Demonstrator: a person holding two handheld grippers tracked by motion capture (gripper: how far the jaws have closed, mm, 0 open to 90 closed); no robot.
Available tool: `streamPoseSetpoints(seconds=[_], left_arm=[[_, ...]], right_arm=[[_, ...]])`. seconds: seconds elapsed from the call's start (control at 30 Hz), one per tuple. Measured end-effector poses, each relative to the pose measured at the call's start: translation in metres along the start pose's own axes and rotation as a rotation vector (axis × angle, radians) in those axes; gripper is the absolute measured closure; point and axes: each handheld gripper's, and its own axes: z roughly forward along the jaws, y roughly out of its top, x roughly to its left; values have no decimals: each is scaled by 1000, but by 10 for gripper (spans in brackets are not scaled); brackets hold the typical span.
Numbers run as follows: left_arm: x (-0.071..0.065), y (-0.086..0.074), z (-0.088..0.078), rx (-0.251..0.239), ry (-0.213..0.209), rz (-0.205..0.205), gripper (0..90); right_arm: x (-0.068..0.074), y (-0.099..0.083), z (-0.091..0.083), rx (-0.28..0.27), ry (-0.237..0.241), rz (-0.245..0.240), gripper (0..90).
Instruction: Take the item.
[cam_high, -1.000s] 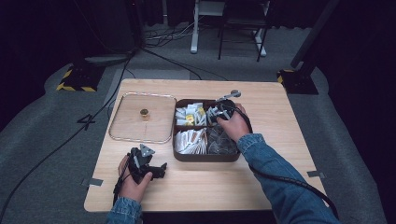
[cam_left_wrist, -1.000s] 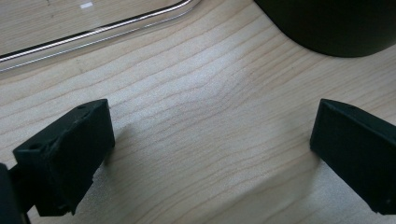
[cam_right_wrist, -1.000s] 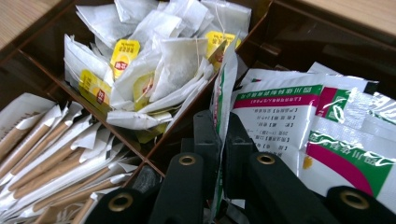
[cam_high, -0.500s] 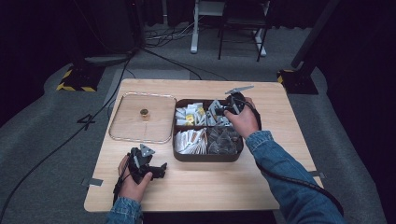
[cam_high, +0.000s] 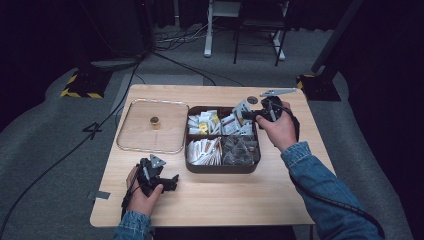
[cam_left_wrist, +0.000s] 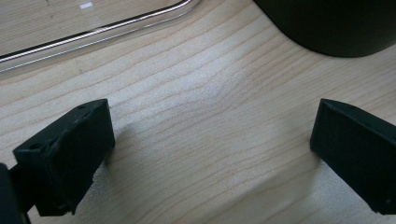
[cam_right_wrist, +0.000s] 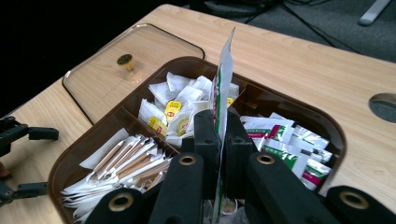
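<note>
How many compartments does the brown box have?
4: the brown box holds yellow-tagged bags far left, green-red packets far right, sticks near left, dark sachets near right.

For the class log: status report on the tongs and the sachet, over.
Right tongs shut on sachet, lifted above brown tray. Left tongs open, empty, resting on table. Clear lid off, beside tray. Nothing in the way.

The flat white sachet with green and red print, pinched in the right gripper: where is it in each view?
High view: flat white sachet, above the brown box's far right compartment.
Left gripper view: not in it.
Right gripper view: edge-on at centre, between the shut jaws.
Shared landmark: brown compartment box.
</note>
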Motion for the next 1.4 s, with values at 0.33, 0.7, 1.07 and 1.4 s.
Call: streamPoseSetpoints(seconds=[0.33, 0.7, 1.07, 1.4], left_arm=[[0, 0, 0, 0, 0, 0, 2], [0, 0, 0, 0, 0, 0, 2], [0, 0, 0, -1, 1, 0, 2], [0, 0, 0, 0, 1, 0, 2]], right_arm=[[-6, -12, -45, -38, -17, -15, 876], [-22, -33, -95, -81, -64, 6, 876], [-44, -63, -119, -85, -114, 57, 876], [-67, -99, -120, -70, -141, 121, 875]])
